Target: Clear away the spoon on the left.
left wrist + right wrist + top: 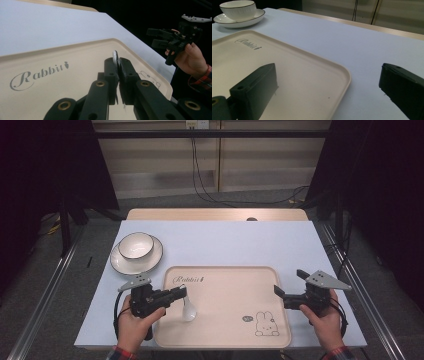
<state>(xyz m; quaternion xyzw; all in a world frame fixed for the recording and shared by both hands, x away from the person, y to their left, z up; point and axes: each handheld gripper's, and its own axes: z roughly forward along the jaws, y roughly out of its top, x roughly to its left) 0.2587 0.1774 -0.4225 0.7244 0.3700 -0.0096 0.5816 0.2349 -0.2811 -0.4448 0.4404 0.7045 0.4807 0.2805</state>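
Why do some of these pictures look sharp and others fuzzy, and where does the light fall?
High view: even light on the table, darkness around it. Left gripper view: the jaws are soft-focused, the white spoon between them glares. Right gripper view: the near jaws blur, while the bowl stays fairly crisp.

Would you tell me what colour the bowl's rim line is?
The white bowl has a thin dark rim line, clearest in the right gripper view.

There was one cream tray (225, 320), one white spoon (188, 309), one bowl (135, 244), one saucer (150, 261) and two tools, left tool (181, 293) and right tool (288, 282).
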